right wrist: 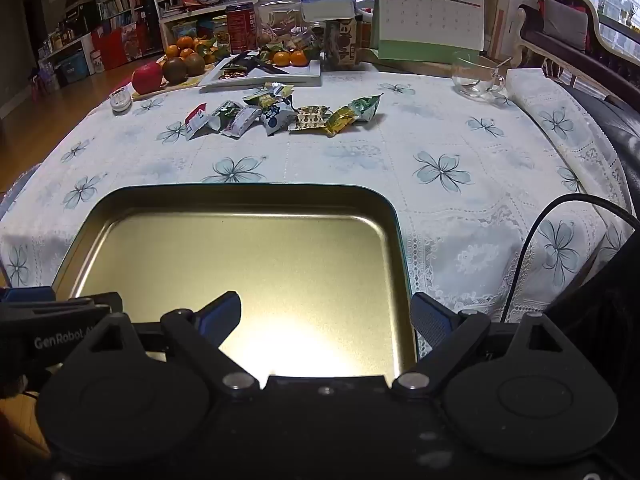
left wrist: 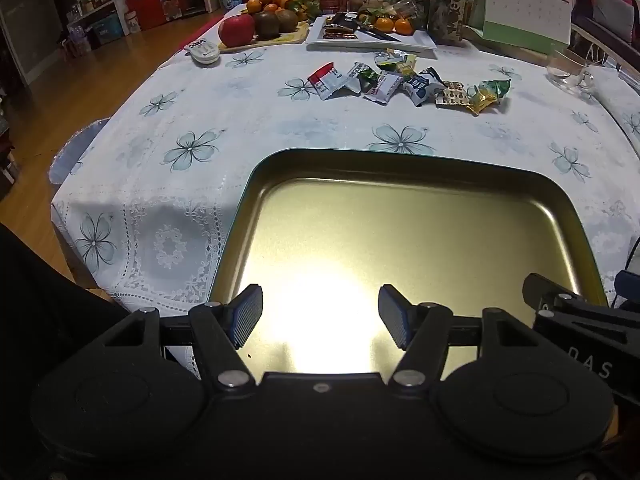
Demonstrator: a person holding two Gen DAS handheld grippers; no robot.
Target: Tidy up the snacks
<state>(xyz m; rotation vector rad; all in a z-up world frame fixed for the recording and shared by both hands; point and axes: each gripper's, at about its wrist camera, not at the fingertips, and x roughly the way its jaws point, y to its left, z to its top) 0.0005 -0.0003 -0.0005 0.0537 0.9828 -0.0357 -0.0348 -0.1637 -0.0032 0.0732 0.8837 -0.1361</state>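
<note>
One gold tin tray (left wrist: 256, 184); one red apple (left wrist: 237, 30); one desk calendar (left wrist: 524, 8); one glass cup (right wrist: 476, 76)

Tray (left wrist: 280, 184) on table (left wrist: 224, 120) directly under both claws; snack packets (left wrist: 404, 82) beyond it; fruit (left wrist: 256, 24), calendar (left wrist: 524, 8) farther back.

Both claws hang side by side, tipped steeply downward, the left claw (left wrist: 320, 316) spread wide and empty, the right claw (right wrist: 326, 320) likewise gaping, nothing between its pads.
</note>
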